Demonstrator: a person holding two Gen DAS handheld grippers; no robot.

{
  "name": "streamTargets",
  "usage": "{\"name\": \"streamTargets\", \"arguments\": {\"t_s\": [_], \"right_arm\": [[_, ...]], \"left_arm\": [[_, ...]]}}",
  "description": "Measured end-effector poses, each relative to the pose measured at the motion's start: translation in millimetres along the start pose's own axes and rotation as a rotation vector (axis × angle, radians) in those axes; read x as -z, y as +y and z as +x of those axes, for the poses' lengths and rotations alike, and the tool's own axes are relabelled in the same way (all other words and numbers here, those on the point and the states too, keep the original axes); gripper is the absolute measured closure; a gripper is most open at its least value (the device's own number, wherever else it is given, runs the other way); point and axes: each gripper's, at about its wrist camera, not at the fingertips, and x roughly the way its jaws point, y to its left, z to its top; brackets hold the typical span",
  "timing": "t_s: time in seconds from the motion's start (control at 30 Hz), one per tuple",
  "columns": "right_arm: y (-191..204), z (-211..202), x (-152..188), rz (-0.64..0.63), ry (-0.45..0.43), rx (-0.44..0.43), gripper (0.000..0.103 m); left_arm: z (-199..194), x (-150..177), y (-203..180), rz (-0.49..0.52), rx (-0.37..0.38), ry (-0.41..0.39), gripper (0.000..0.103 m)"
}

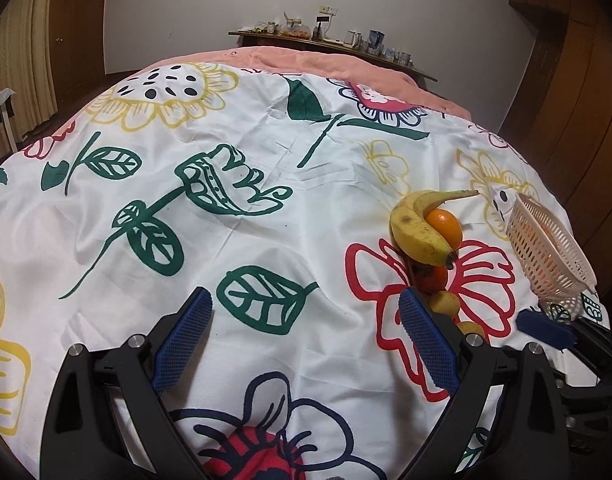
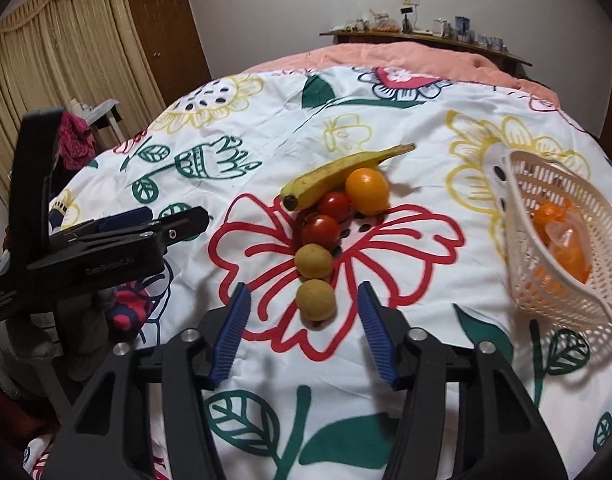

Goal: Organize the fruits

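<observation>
While both tools hang empty over the bed, the right gripper [image 2: 304, 320], black-framed with blue ribbed pads, is spread wide with its jaws flanking the nearest yellow-green round fruit [image 2: 316, 300], not touching it; judged lined up for a first pick.

Ahead of it, in a row running away: a second yellow-green round fruit [image 2: 313, 261], two red tomatoes [image 2: 321, 231] [image 2: 335, 206], a round orange [image 2: 367, 191], and a yellow banana [image 2: 337, 174] lying against the far end.

Off to its right, well apart: a white plastic lattice basket [image 2: 561, 300], tilted, already holding orange fruit in a clear wrapper; judged the destination.

All rest on a white floral-print bedsheet [image 2: 266, 128].

The left gripper [image 1: 306, 340], also splayed and empty, aims at bare sheet, fruit off to its right.

View differences: the right wrist camera shows the whole row and the basket's contents; the left hides the near fruits behind its own finger.
</observation>
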Motion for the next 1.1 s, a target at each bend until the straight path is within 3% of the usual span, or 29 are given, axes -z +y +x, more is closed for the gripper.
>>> {"name": "streamTargets", "arguments": {"t_s": [0.53,0.7,1.1], "right_arm": [[2,47,-1,-0.035,0.134,0.080,0.067],[4,45,-1,-0.047,0.122,0.089,0.076],[-8,-1,6,-0.018,-0.001,0.125,0.076]], "left_arm": [[-1,3,0,0.006,0.005,-0.009,0.007],[-2,4,-3,0.027,0.001,-0.016,0.007],[-10,5,-37,0.165,0.007,-0.044,0.011]]}}
